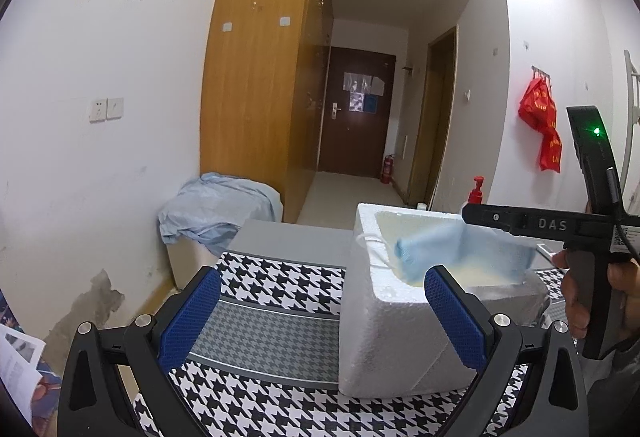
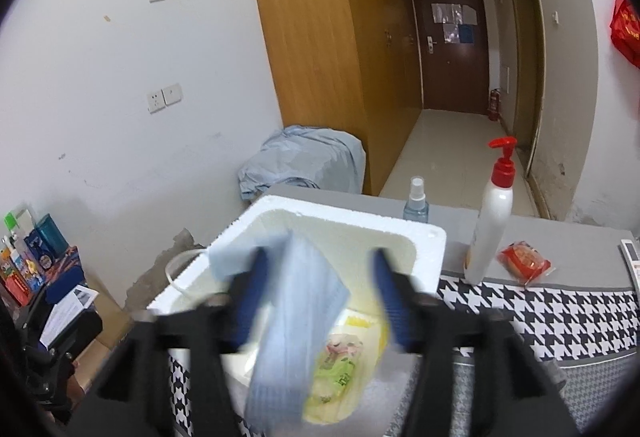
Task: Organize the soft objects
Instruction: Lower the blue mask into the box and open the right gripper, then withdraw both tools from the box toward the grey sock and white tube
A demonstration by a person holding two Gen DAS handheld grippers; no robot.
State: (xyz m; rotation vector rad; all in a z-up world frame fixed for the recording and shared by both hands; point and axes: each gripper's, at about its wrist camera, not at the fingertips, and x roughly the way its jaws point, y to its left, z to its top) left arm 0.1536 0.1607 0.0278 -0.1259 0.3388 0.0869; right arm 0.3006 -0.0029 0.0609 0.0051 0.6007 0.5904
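Houndstooth cloth covers my worktop (image 1: 280,277), with a white foam box (image 2: 424,237) at centre frame. My right tool (image 2: 316,297) is spread apart over the box, a blurred blue cloth (image 2: 296,317) between its fingers, seemingly unpinched. My left tool (image 1: 320,313) is apart and empty at bottom.

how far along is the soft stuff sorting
Done: a yellow-green soft pack already lies in the white foam box. In hand: the right gripper stands open over the box, the blue cloth between its fingers, apparently dropping in. The left gripper is open and empty. Left: possibly the red packet on the table.
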